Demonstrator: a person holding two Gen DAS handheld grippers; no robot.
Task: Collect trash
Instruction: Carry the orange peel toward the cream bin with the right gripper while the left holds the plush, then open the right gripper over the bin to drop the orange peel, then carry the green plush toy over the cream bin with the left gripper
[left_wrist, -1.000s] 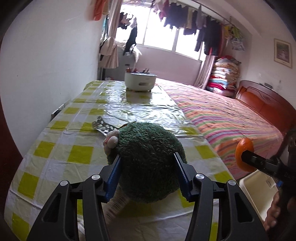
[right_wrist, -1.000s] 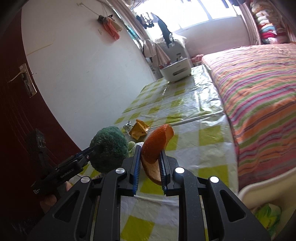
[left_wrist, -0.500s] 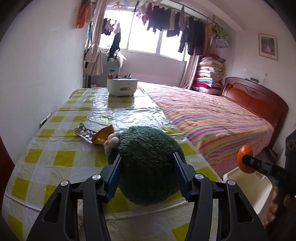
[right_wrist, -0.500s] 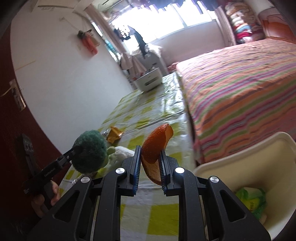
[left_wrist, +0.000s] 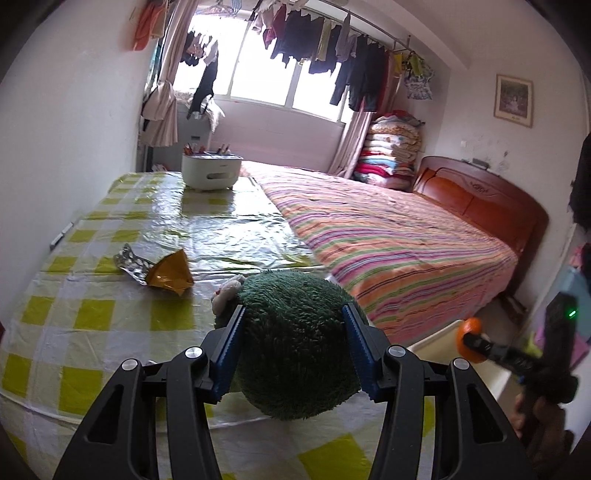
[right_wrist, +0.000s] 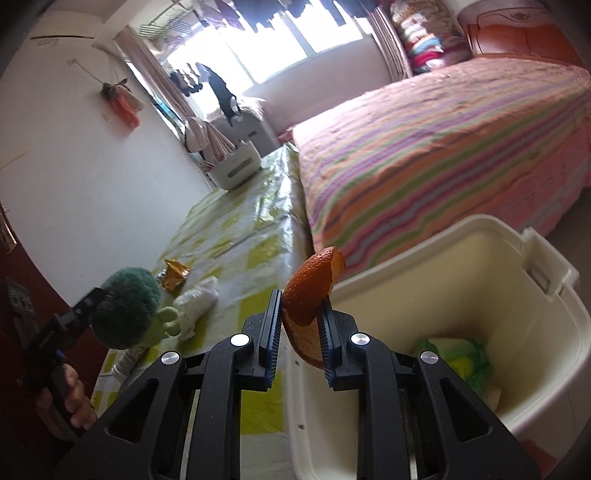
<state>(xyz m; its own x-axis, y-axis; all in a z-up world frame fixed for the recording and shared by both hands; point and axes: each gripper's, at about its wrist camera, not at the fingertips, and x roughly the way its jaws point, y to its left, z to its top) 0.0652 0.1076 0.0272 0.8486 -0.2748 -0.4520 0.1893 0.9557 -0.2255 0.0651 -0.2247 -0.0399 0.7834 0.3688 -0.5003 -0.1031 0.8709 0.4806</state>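
- Two hand-held grippers in use, one per hand.
- Left hand-held gripper (left_wrist: 291, 347), lower centre of the left wrist view: jaws about half spread, both blue pads pressed into one dark green plush toy (left_wrist: 295, 343). The toy's pale face pokes out at its left side. Toy is off the desk surface, as the right wrist view shows at lower left.
- Right hand-held gripper (right_wrist: 300, 332), lower centre of the right wrist view: jaws nearly closed, clamping one piece of orange peel (right_wrist: 312, 295). The peel stands upright between the pads, its tip above them.
- The peel sits over the near left rim of one cream plastic bin (right_wrist: 546, 332), lower right of that view. Inside the bin, at its bottom: green and yellow crumpled waste, count unclear.
- One desk (left_wrist: 92, 302) under a yellow-and-white checked cloth, left half of the left wrist view.
- On the desk, counted: one gold wrapper (left_wrist: 171, 275), one silver blister strip (left_wrist: 131, 264) touching its left side, one white crumpled tissue or bag (right_wrist: 197, 299), one white caddy (left_wrist: 211, 171) at the far end.
- One small white bottle-like item lies below the toy at the desk edge; blurred.
- One bed (left_wrist: 399, 240) with a striped cover, right of the desk, touching its long edge.
- One person's hand (right_wrist: 70, 397) on the left grip, lower left of the right wrist view.
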